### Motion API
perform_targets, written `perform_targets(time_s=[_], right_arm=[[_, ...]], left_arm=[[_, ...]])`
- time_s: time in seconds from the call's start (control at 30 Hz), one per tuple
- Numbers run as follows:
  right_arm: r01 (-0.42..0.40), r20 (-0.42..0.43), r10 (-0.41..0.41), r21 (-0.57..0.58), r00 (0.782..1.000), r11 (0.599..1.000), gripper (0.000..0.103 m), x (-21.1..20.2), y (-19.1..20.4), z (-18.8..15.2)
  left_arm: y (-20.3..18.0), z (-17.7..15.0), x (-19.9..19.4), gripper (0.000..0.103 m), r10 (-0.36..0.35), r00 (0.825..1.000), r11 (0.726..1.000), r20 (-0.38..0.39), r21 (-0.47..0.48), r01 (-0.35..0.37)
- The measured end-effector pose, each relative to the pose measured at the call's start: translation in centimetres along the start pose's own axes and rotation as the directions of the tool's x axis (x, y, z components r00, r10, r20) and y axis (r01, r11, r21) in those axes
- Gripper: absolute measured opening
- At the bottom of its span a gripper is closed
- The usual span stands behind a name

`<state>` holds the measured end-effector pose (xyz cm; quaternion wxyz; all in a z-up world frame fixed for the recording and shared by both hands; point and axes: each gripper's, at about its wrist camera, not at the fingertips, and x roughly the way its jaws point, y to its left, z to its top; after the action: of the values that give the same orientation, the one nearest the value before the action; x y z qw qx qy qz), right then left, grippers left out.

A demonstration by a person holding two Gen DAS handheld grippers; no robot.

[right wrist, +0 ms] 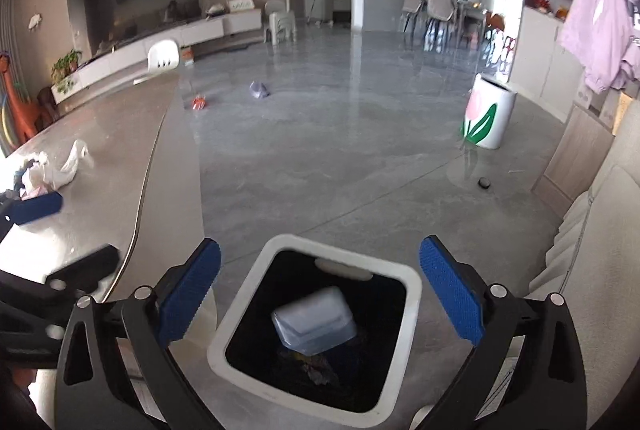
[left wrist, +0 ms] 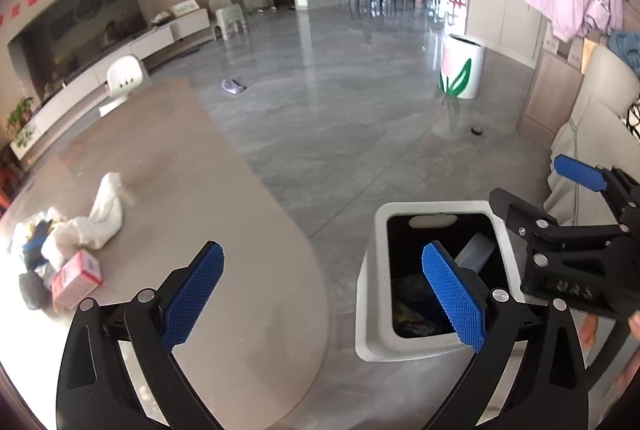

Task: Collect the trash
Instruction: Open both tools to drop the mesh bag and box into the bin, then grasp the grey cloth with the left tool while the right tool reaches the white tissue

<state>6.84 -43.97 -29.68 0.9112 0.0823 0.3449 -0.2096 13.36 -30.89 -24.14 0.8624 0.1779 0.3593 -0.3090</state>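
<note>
A white trash bin (left wrist: 370, 294) with a black liner stands on the floor beside the table; it also shows in the right wrist view (right wrist: 240, 314). A translucent plastic container (right wrist: 314, 322) lies blurred in the bin's mouth, seen too in the left wrist view (left wrist: 476, 250). My right gripper (right wrist: 320, 298) is open and empty directly above the bin. My left gripper (left wrist: 324, 294) is open and empty over the table's rounded end. On the table lie a pink box (left wrist: 76, 278), a white plastic bag (left wrist: 102, 218) and other crumpled trash (left wrist: 34, 242).
The grey table (left wrist: 224, 230) curves toward the bin. A white bin with a tulip print (left wrist: 462, 70) stands further out. A purple scrap (left wrist: 233, 86) and a small dark object (left wrist: 476, 130) lie on the floor. A beige sofa (left wrist: 592, 134) is at right.
</note>
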Motion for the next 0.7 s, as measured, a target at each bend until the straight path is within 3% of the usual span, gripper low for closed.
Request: perform_targets(time_s=[0.4,0.7], right_arm=[[-0.083,0.112,0.091,-0.075,0.99,0.994,0.1,-3.7,4.7,2.6],[-0.193,0.194,0.231,-0.193,0.953,0.962,0.099,-6.0,12.4,4.6]], left_arm=[[7.1,-1.4,-3.0,0.098,0.08,0.997,0.989,0.016,-0.128,-0.077],[16.5,-3.1,-6.8,0.098,0.225,0.972,0.941,0.066,-0.273,-0.199]])
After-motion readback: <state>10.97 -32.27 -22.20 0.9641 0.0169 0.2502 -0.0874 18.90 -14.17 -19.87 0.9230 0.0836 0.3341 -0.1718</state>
